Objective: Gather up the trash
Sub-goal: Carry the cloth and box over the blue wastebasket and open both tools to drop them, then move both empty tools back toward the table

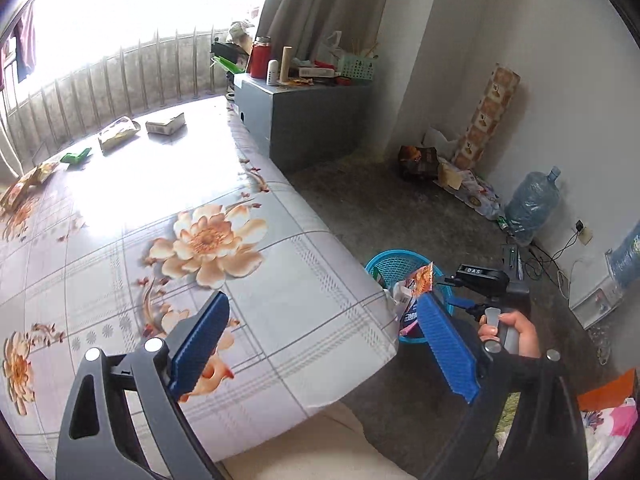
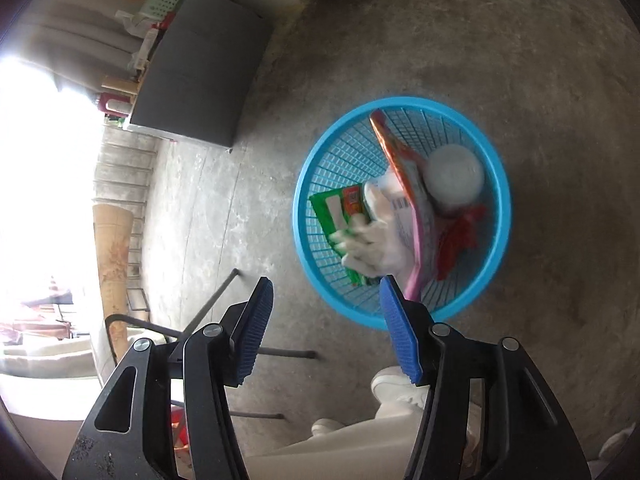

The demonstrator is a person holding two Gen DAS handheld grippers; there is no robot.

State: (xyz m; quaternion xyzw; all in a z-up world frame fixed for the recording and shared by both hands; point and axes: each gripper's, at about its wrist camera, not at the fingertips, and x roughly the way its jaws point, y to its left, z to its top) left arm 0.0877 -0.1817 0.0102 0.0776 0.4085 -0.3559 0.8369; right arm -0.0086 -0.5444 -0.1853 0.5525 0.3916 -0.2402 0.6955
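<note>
R gripper (image 2: 326, 328): jaws apart, nothing between the pads, hanging over the near rim of the blue basket (image 2: 316, 160) on the concrete floor. That placement makes sense for a drop: opening right above the basket lets trash fall straight in. A crumpled white wrapper (image 2: 376, 240) looks blurred, prob. mid-fall or just settling, on top of a green packet (image 2: 336, 212), beside an orange-and-pink pouch (image 2: 404, 184) and a white round lid or cup (image 2: 454, 178) (can't tell which).

L gripper (image 1: 320, 344): jaws wide apart, empty, over the near right corner of the flowered tablecloth (image 1: 120, 248). It points across the table, likely lining up the next pick. Person's hand (image 1: 514, 330) on the R gripper's handle shows just past the table edge, w/ the basket below it.

Trash left, far left on the table: a green packet (image 1: 76, 156), a yellowish bag (image 1: 119, 133), a beige packet (image 1: 166, 123), plus wrappers (image 1: 28, 184) at the left edge. Basket sits by the table corner, prob. so each hand has a short trip.
</note>
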